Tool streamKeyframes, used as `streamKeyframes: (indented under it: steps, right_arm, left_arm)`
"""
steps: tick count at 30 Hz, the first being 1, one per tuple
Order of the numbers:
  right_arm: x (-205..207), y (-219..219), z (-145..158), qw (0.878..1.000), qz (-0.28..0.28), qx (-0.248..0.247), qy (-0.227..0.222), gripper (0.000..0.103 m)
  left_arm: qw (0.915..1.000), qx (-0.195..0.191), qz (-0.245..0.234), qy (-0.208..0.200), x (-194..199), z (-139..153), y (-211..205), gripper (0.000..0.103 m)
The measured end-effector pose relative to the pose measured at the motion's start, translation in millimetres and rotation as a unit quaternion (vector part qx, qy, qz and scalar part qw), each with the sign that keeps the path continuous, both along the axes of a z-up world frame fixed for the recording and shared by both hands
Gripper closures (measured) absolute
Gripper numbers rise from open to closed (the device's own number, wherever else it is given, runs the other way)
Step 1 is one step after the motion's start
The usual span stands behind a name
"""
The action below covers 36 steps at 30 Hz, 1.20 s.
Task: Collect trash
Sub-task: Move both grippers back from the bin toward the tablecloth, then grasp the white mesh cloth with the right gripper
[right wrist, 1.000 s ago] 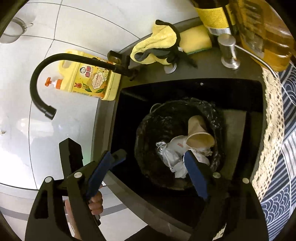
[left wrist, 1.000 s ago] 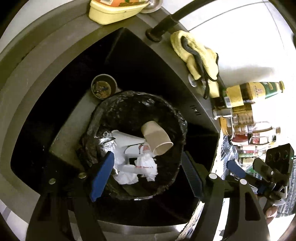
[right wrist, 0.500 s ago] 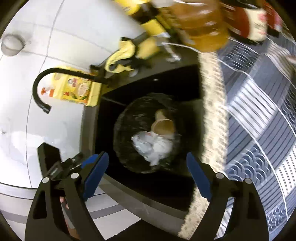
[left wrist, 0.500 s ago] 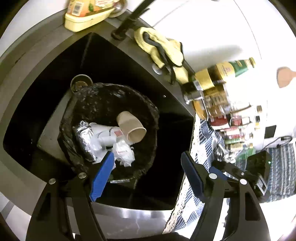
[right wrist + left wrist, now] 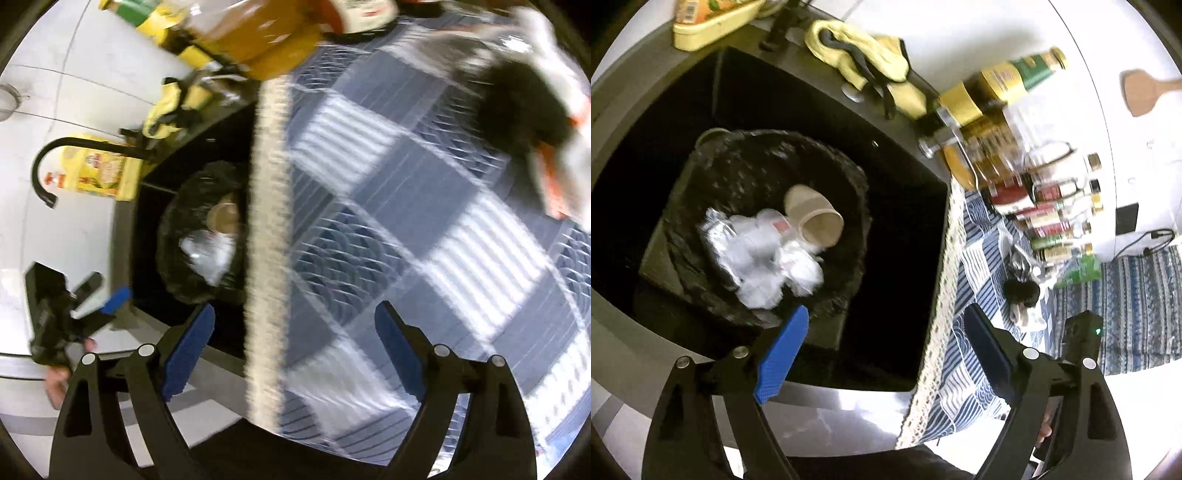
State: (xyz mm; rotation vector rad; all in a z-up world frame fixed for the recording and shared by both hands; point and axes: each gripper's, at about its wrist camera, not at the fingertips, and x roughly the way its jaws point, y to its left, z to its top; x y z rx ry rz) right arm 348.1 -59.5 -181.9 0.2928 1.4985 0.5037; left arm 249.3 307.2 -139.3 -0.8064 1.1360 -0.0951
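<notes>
A bin lined with a black bag (image 5: 746, 173) stands in the dark sink (image 5: 905, 206). It holds a paper cup (image 5: 814, 216), crumpled white tissue (image 5: 775, 266) and foil (image 5: 714, 236). My left gripper (image 5: 886, 347) is open and empty above the sink's near right corner. My right gripper (image 5: 293, 350) is open and empty above the blue patterned cloth (image 5: 424, 221). A black and white crumpled piece of trash (image 5: 1023, 291) lies on the cloth; it shows blurred in the right wrist view (image 5: 532, 110). The bin also shows in the right wrist view (image 5: 199, 236).
Bottles and jars (image 5: 1015, 147) crowd the counter behind the cloth. A yellow rag (image 5: 864, 62) and a yellow detergent jug (image 5: 709, 22) sit on the sink's back rim. The black tap (image 5: 74, 147) arches at the left. A wooden spatula (image 5: 1145, 92) hangs on the wall.
Both grippers have swung right, away from the bin and towards the cloth-covered counter. Both stay open and empty. The trash on the cloth has come into view.
</notes>
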Motion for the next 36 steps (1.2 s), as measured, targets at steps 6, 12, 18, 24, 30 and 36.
streamKeyframes:
  steps: [6, 12, 18, 24, 30, 36]
  right_arm:
    - [-7, -72, -9, 0.998, -0.043, -0.038, 0.008, 0.016]
    - [-2, -135, 0, 0.996, -0.077, -0.042, 0.003, 0.016]
    - [22, -182, 12, 0.995, -0.092, -0.032, -0.005, 0.016]
    - [56, -198, 11, 0.996, -0.088, -0.014, 0.004, 0.018]
    - [87, -193, -1, 0.998, -0.059, -0.002, 0.026, 0.045]
    - [96, -191, -11, 0.999, -0.026, 0.013, 0.041, 0.068]
  left_arm:
    - [0.9995, -0.014, -0.027, 0.013, 13, -18, -46, 0.019]
    - [0.9985, -0.013, -0.052, 0.015, 26, -18, -97, 0.019]
    - [0.9991, -0.020, -0.036, 0.010, 32, -14, -141, 0.019]
    - [0.9996, -0.006, -0.019, 0.019, 25, -12, -175, 0.019]
    - [0.9993, 0.005, 0.027, 0.025, 10, -7, -187, 0.019]
    - [0.9980, 0.011, 0.052, 0.036, -1, -9, -203, 0.019]
